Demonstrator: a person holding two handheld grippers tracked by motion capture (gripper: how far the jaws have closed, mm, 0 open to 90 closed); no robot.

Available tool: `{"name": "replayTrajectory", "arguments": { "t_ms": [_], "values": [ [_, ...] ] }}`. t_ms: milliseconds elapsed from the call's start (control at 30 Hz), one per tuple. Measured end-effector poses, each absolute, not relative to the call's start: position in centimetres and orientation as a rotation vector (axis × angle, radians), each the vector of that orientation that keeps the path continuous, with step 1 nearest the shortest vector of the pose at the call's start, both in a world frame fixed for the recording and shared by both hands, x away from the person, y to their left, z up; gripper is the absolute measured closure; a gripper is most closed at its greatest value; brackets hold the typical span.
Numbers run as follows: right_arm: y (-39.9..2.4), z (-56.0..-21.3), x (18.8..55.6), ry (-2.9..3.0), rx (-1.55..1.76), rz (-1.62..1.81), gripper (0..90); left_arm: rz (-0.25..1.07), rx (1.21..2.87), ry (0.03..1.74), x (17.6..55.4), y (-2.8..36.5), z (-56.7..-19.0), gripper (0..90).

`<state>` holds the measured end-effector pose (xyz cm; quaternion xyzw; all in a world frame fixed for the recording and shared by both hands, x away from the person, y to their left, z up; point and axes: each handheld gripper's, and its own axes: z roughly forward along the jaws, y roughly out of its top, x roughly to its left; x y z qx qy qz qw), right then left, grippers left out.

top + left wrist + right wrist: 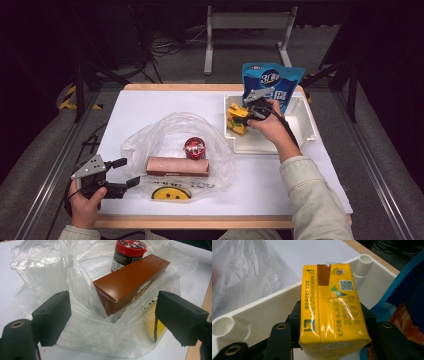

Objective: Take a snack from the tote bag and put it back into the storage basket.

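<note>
- My right gripper (pixel 248 114) is clamped on the yellow carton (pixel 237 119), one jaw on each broad side; the carton sits over the left part of the white bin (pixel 307 131), just inside its near wall; I cannot tell whether it rests on the bin floor
- In the right gripper view the carton (pixel 332 312) stands between the black jaws, brown strip and QR code on its top face; bin rim (pixel 262 305) behind it
- A blue pouch (pixel 272 80) stands upright at the bin's far side, just behind the gripper
- My left gripper (pixel 120 175) is open and empty at the near left of the surface (pixel 150 105), jaws spread before the plastic bag (pixel 150 135)
- In the bag lie a brown box (pixel 177 166) and, just behind it, a red-lidded jar (pixel 194 148); the left gripper view shows the box (pixel 130 282) tilted with the jar (pixel 128 252) touching it
</note>
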<state>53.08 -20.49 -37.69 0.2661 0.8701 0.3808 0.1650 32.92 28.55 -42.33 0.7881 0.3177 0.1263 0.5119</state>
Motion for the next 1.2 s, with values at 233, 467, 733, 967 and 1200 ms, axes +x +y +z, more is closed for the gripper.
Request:
{"name": "replayTrajectory", "arguments": {
  "t_ms": [233,467,733,967,1200],
  "values": [
    [-20.6,-36.7,52.6,2.437,0.743,1.147,45.3,0.304,1.897,0.763,32.9,28.5,-42.3,14.2],
    [-20.9,-35.2,51.6,2.38,0.705,1.184,45.9,0.302,1.899,0.765,32.9,28.5,-42.3,14.1],
    [-21.3,-33.4,49.9,2.329,0.63,1.215,68.6,0.306,1.909,0.764,32.9,28.5,-42.3,14.1],
    [-21.3,-33.3,48.9,2.396,0.582,1.185,89.9,0.304,1.907,0.76,32.9,28.5,-42.3,14.2],
    [-21.2,-34.3,48.4,2.465,0.582,1.139,90.0,0.301,1.904,0.766,32.9,28.5,-42.3,14.2]
  ]
}}
